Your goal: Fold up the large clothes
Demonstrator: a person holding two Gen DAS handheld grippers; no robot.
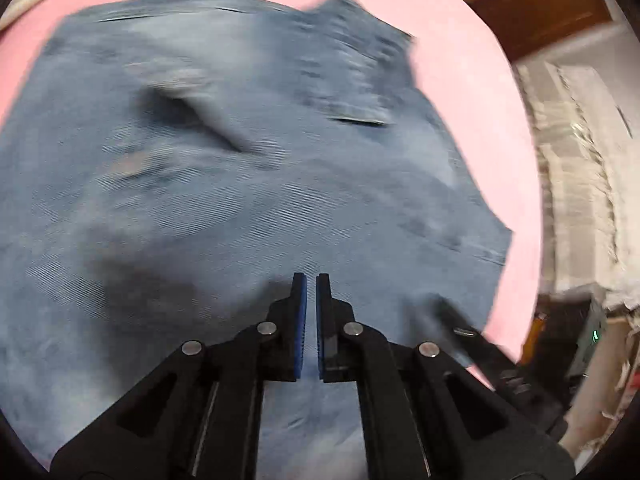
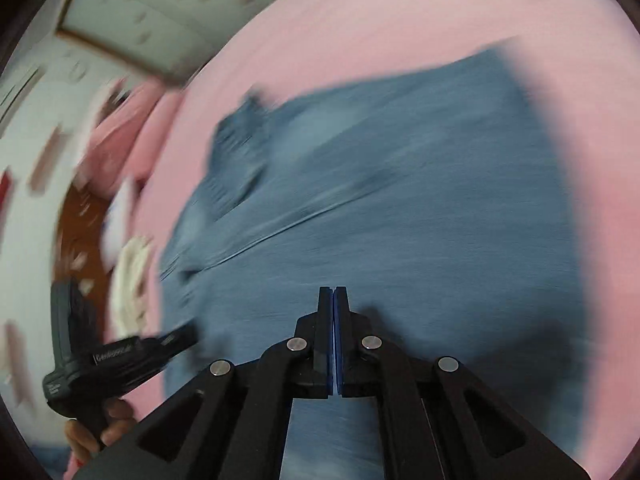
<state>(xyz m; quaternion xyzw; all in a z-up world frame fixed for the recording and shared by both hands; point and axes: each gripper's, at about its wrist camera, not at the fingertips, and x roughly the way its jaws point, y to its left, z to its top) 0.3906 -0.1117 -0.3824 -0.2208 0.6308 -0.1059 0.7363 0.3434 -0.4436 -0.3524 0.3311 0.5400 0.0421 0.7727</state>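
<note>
We see a pink surface (image 1: 472,92) filling most of both views, blurred with motion; we cannot tell whether it is a table or a bed. A large pair of blue denim jeans (image 1: 240,184) lies spread flat over it, taking up the middle of the left wrist view and running from the near edge to the far right in the right wrist view. A pocket (image 1: 352,92) with its stitched edge shows on the far right part of the denim, and a raised crease (image 1: 192,108) sits left of it. A long seam (image 2: 272,232) crosses the cloth in the right wrist view.

Our left gripper (image 1: 311,280) hangs just over the near part of the jeans, its jaws drawn almost together with nothing between them. Our right gripper (image 2: 333,290) has its jaws pressed together, empty, above the denim. At the near left of the right wrist view, a hand (image 2: 100,432) holds the other gripper's black handle.
</note>
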